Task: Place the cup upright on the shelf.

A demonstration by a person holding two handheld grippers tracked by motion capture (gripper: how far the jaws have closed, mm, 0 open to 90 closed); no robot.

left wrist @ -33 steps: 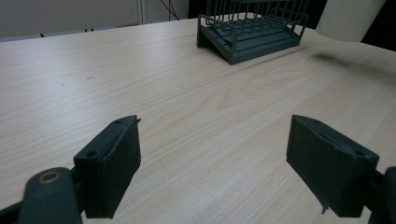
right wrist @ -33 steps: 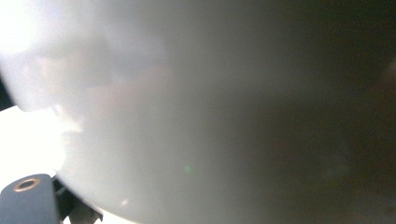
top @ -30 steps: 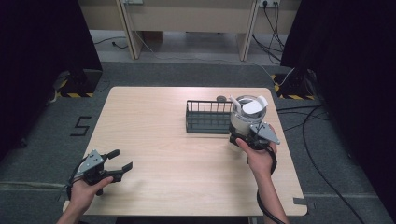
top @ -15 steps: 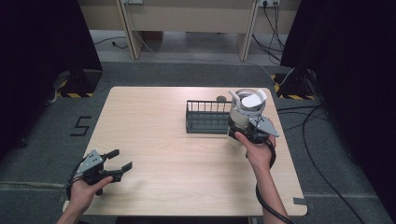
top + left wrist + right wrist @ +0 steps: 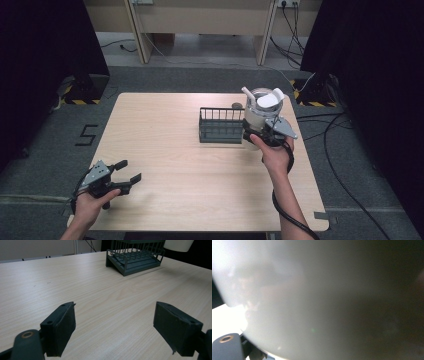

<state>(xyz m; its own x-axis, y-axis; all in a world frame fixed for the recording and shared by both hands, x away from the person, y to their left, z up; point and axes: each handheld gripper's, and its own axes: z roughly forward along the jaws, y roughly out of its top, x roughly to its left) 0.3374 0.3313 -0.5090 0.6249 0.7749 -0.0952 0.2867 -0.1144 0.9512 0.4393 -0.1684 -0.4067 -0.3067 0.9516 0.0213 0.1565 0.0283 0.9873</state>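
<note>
Pale wood-grain tabletop (image 5: 200, 170). Right gripper (image 5: 267, 131) clamped on white round lidded container with clear dome (image 5: 261, 112), held upright just right of dark wire rack (image 5: 221, 125), apparently lifted. Rack lies left of the held container; right hand nearer. Left gripper (image 5: 120, 177) idle at near-left corner, jaws wide apart, empty.

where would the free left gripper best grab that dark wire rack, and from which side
Take the wire rack by the top rail of its near long wall, coming down from above. It sits upright and open-topped, and that thin rail suits the open left gripper. The jug in the right gripper crowds its right end.
</note>
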